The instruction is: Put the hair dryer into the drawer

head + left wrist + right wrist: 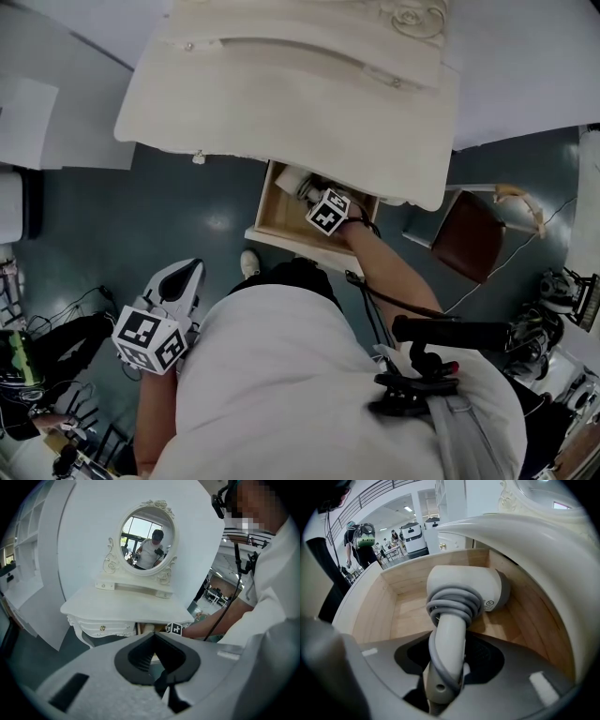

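Observation:
The white hair dryer lies on the floor of the open wooden drawer, its grey cord coiled round the neck. Its handle rises between the jaws of my right gripper, which stand apart on either side of it without visibly pressing. From the head view, the right gripper reaches down into the drawer, and the hair dryer shows white beside it. My left gripper hangs low at the left over the floor, away from the drawer, shut with nothing in it.
The white dressing table overhangs the drawer, and its oval mirror stands on top. A brown seat stands to the right. Cables and gear lie on the dark floor at the left. A white wall panel flanks the table.

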The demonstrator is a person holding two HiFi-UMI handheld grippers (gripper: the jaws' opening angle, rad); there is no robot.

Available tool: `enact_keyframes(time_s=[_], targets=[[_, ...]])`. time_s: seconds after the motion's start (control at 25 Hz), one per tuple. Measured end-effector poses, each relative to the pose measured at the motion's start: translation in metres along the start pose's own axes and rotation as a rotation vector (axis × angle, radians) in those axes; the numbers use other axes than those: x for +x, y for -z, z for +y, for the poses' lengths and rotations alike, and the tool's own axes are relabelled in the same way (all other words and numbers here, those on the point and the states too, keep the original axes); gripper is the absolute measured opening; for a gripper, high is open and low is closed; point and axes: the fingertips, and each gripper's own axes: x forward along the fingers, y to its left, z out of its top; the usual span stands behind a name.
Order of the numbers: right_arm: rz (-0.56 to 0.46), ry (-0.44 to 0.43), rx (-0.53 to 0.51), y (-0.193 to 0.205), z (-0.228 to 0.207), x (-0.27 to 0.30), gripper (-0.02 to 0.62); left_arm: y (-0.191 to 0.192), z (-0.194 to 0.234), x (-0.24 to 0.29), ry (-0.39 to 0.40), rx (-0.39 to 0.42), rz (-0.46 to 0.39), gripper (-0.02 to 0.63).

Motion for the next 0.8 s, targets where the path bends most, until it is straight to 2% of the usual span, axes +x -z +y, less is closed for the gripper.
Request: enact_keyframes(time_s=[0.24, 0.52, 0.8], targets=[[0.0, -0.017, 0.019, -0.003, 0.0, 0.0, 0.198, -0.005, -0.004, 0.01, 0.029, 0.011, 0.017, 0.003], [0.008, 0.019, 0.029, 0.0, -0.006, -0.003, 0.229, -0.008, 0.002, 0.011, 0.043, 0.014, 0.012, 0.003], [0.014, 0.044, 0.038, 0.002, -0.005, -0.011, 0.225, -0.012, 0.007, 0.008, 0.063, 0.034, -0.007, 0.003]])
